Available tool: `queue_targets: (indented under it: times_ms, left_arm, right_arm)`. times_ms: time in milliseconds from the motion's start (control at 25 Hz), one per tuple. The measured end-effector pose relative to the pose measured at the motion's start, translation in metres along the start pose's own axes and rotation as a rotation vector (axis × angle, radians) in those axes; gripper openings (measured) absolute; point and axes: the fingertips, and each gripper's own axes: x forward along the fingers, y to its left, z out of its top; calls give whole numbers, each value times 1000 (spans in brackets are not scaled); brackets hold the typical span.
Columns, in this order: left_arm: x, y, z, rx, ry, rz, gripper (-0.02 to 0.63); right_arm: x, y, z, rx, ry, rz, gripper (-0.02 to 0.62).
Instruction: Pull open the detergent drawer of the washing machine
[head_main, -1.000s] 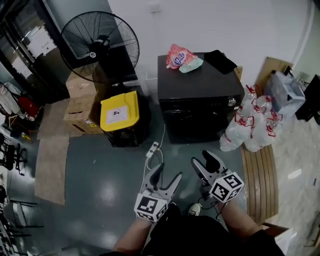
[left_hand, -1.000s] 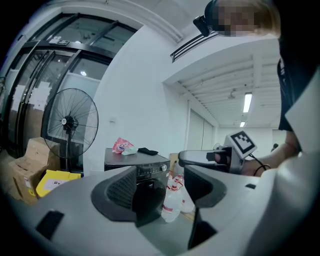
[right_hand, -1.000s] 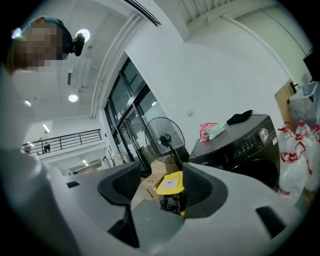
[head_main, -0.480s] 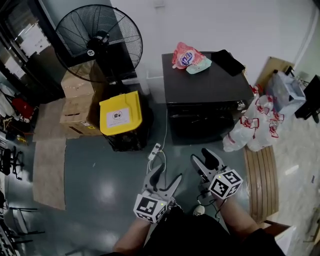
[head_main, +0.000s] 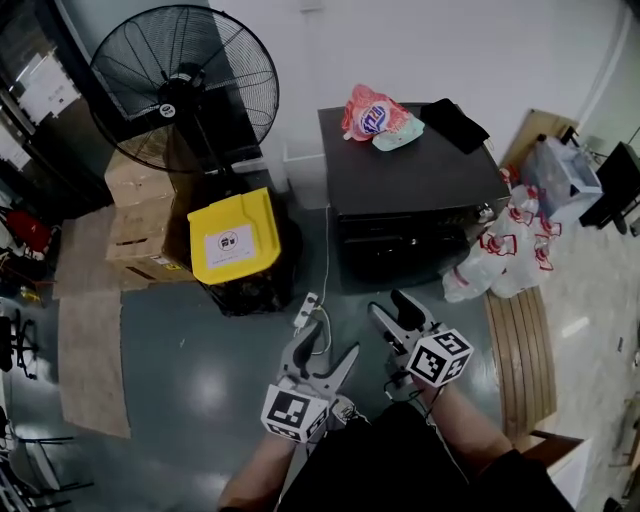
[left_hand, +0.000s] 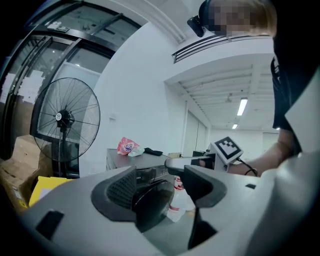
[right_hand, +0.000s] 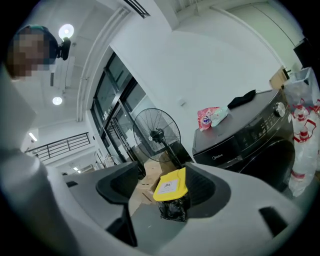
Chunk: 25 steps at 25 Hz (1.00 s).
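Observation:
The black washing machine (head_main: 410, 185) stands against the white wall, its front facing me. Its detergent drawer (right_hand: 220, 152) is the left panel of the top band and sits flush, closed. My left gripper (head_main: 328, 350) hovers over the floor in front of the machine, jaws open and empty; the left gripper view looks at the machine's front (left_hand: 150, 175). My right gripper (head_main: 392, 310) is beside it, a little closer to the machine (right_hand: 250, 145). Its jaws are open and have just been opening, with nothing between them. Neither gripper touches the machine.
A pink bag (head_main: 370, 115) and a black cloth (head_main: 455, 125) lie on the machine's top. A yellow-lidded bin (head_main: 235, 240), cardboard boxes (head_main: 135, 215) and a standing fan (head_main: 185, 85) are to the left. A power strip (head_main: 305, 302) lies on the floor. Bags of bottles (head_main: 500, 260) and wooden slats (head_main: 520, 350) are to the right.
Both grippers have come nearer to the washing machine's front, and the machine now sits lower and closer in the head view. Both stay empty.

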Motion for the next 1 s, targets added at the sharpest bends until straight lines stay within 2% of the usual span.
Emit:
queue_targets:
  times_ms: [360,560,840,1000]
  left_arm:
    - [17,27,4,1,-7,11,272]
    - [37,40,2,4,17,31,272]
    - [79,56,4,-9,51,67,272]
    - [104,67,1,-22,68,86,272]
  right_arm:
    - [46,-30,-6,162,12,16,351]
    - [74,-62,-8,293,24,37,382]
    - [111,-118,-17,388,83,42,401]
    - [132,-141,-17,488,90,69,421]
